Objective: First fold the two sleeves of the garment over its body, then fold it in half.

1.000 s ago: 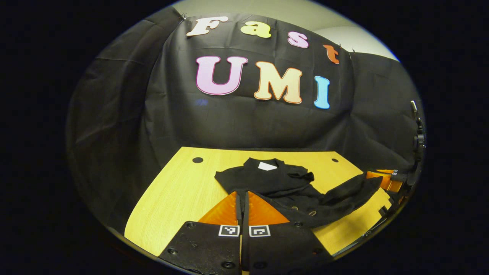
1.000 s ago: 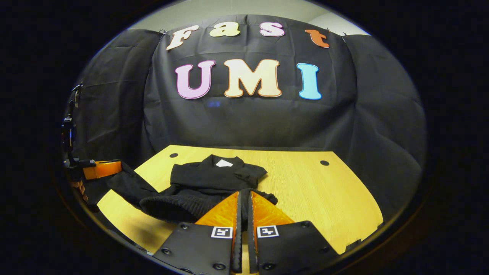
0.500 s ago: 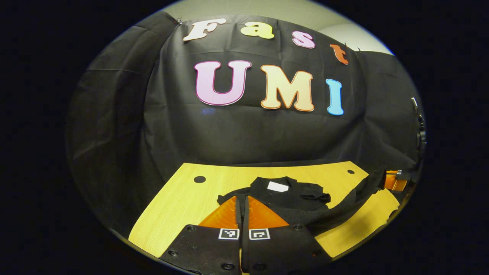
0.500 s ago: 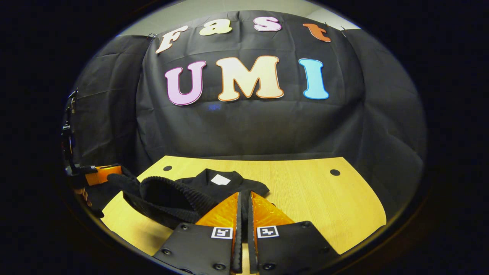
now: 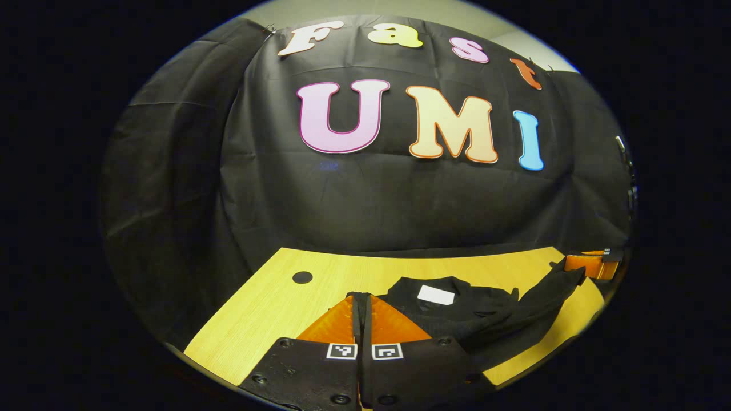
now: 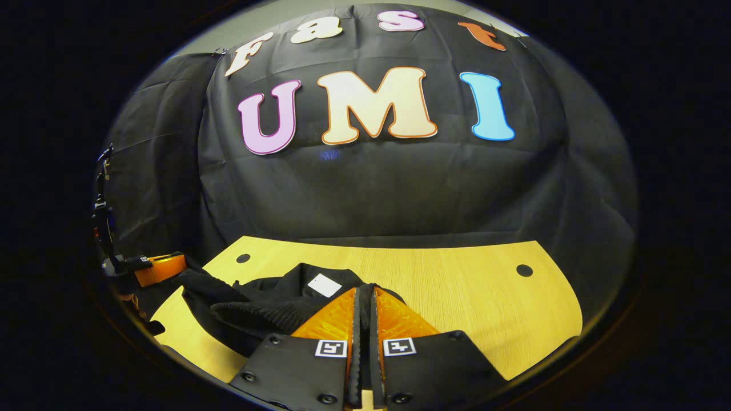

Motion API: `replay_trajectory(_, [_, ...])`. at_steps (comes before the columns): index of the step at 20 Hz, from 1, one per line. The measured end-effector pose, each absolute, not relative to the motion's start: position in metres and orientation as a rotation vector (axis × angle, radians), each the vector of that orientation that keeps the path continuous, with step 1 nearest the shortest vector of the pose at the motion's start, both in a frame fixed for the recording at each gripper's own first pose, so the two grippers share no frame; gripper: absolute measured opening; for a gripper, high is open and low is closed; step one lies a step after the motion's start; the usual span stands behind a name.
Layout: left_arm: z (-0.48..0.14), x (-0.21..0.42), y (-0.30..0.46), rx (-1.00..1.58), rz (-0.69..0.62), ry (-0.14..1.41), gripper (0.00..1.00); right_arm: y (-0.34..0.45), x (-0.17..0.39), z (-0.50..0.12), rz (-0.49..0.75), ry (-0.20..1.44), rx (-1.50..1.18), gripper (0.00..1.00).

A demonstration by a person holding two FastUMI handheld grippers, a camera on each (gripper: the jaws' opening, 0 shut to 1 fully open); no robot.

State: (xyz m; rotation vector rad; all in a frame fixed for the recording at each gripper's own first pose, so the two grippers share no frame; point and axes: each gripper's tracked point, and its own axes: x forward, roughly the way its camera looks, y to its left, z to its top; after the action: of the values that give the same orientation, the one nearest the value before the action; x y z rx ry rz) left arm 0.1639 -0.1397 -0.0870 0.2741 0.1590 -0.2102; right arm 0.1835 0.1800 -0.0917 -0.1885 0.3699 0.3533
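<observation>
Both hand-held grippers, left and right, stay clamped on the garment's hem, now carried nearer the collar, lower in frame.

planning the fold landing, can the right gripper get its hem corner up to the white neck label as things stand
Probably yes. The right gripper, shut on the black garment's hem, already sits right beside the white neck label, with nothing between them; the wooden table beyond lies bare.

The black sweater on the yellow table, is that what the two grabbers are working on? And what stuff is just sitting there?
Part of the job:
black garment, hem lifted
left gripper, shut on the hem
right gripper, shut on the hem

Just there:
yellow table
white label inside the collar
round holes in the tabletop
</observation>
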Motion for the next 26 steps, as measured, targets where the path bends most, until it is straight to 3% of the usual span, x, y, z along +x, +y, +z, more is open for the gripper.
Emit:
replay_trajectory(6, [-0.117,0.199,-0.136,0.246,-0.123,0.171,0.0,0.185,0.228,-0.116,0.36,0.408,-0.17,0.08])
replay_trajectory(21, [-0.166,0.234,-0.137,0.263,-0.08,0.203,0.0,0.182,0.281,-0.174,0.345,0.466,-0.183,0.09])
replay_trajectory(23, [-0.166,0.234,-0.138,0.268,-0.073,0.2,0.01,0.181,0.281,-0.171,0.341,0.466,-0.171,0.16])
replay_trajectory(24, [-0.164,0.234,-0.137,0.273,-0.069,0.195,0.02,0.18,0.281,-0.169,0.342,0.462,-0.165,0.19])
replay_trajectory(26, [-0.157,0.232,-0.142,0.271,-0.093,0.181,0.19,0.181,0.28,-0.163,0.348,0.451,-0.149,0.2])
